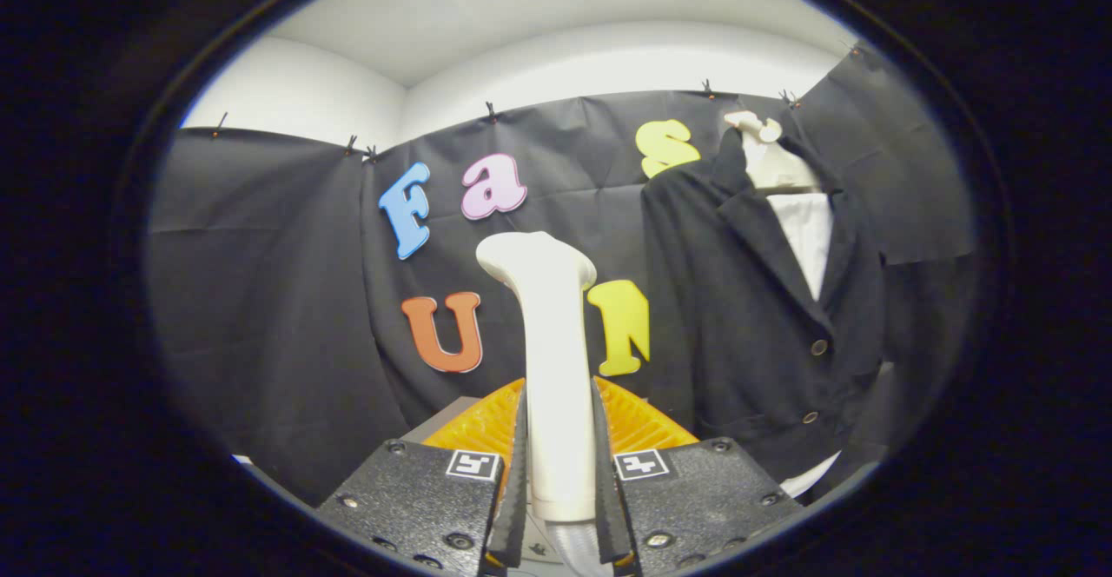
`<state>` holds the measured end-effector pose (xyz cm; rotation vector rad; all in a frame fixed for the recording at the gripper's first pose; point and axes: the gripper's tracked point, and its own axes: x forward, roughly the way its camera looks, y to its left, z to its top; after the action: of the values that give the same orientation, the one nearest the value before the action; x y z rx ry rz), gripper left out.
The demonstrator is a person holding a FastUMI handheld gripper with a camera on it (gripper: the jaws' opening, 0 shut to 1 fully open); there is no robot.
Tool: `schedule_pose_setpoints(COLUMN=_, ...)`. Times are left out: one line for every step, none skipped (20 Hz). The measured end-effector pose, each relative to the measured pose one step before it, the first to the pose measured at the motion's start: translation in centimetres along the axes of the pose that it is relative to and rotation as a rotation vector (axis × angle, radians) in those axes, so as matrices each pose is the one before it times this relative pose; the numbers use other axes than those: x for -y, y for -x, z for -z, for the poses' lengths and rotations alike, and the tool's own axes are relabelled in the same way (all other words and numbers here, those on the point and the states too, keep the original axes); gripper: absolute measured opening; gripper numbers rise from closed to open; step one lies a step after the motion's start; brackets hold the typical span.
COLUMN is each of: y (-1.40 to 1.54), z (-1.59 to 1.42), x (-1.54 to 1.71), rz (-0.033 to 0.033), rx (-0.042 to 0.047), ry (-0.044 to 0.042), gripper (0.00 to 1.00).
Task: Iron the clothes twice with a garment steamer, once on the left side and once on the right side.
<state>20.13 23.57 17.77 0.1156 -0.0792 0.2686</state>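
Gripper (560, 464) clamped on the steamer handle (556, 368), both fingers pressing its upright white shaft from either side, low down near the hose end. Good place to hold: the plastic looks stiff, smooth and likely slippery, and the bulbous head (534, 260) above could make it top-heavy, so a firm squeeze matters. Far right hangs the dark jacket (747, 316) on its mannequin, well apart from the steamer. Soft cloth, it should give under the head, so light strokes.

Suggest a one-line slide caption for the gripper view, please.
Tongs shut on the white steamer handle, with the dark jacket hanging beyond to the right.
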Motion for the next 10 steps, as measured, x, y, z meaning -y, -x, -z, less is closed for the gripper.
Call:
schedule_pose_setpoints(y=1.114, z=-0.827, x=0.718, rz=0.01163, rx=0.01772, ry=-0.00507, gripper=0.35)
schedule_pose_setpoints(y=1.010, z=-0.736, x=0.840, rz=0.01529, rx=0.01436, ry=-0.00210, gripper=0.35)
schedule_pose_setpoints(y=0.806, z=-0.713, x=0.989, rz=0.02010, rx=0.01466, ry=-0.00270, gripper=0.35)
schedule_pose_setpoints(y=0.756, z=-0.702, x=1.053, rz=0.02210, rx=0.01525, ry=-0.00582, gripper=0.35)
schedule_pose_setpoints(y=0.763, z=-0.761, x=1.122, rz=0.02137, rx=0.01138, ry=-0.00410, gripper=0.35)
schedule_pose_setpoints(y=0.725, z=-0.802, x=1.171, rz=0.02167, rx=0.01327, ry=-0.00375, gripper=0.35)
schedule_pose_setpoints(y=0.453, z=-0.944, x=1.404, rz=0.02516, rx=0.01264, ry=0.00205, gripper=0.35)
schedule_pose_setpoints(y=0.294, z=-0.739, x=1.312, rz=0.02344, rx=0.01217, ry=-0.00088, gripper=0.35)
schedule_pose_setpoints(y=0.045, z=-0.710, x=1.204, rz=0.02173, rx=0.00927, ry=0.00077, gripper=0.35)
schedule_pose_setpoints(y=-0.136, z=-0.466, x=1.091, rz=0.01875, rx=0.00968, ry=-0.00214, gripper=0.35)
